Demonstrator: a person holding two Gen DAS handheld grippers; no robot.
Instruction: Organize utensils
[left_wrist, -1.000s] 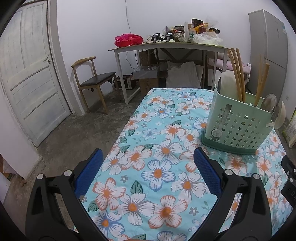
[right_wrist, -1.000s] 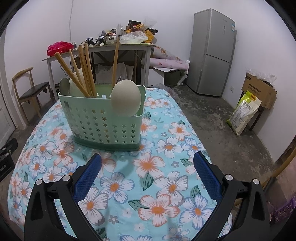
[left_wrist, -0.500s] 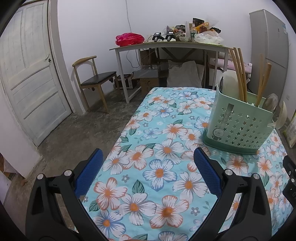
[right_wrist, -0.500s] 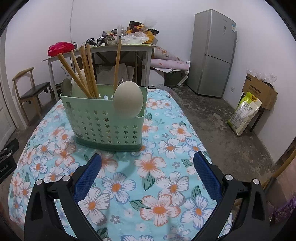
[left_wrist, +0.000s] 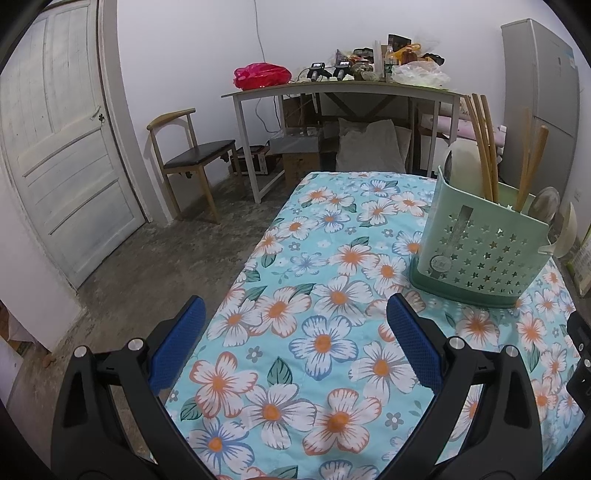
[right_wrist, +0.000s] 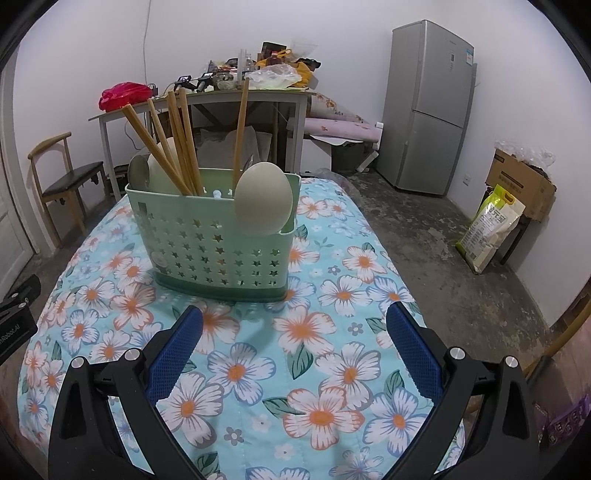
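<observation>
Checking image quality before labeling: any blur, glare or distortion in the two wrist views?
Left wrist view: sharp, even indoor light, strong fisheye bend on the door and dark corners. Right wrist view: also sharp, no glare on the basket, soft shadow beneath it on the tablecloth; the fridge leans from distortion. Both grippers, left and right, are in focus.

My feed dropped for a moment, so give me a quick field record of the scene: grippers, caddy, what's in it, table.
left gripper: open, empty, over the tablecloth, short of the caddy
right gripper: open, empty, facing the caddy
utensil caddy: green, star-punched, upright on the table
chopsticks: wooden, standing in the caddy, leaning
large pale spoon: bowl up, at the caddy's right end in the right wrist view
metal spoon: at the opposite end
floral tablecloth: no loose utensils visible on it
</observation>
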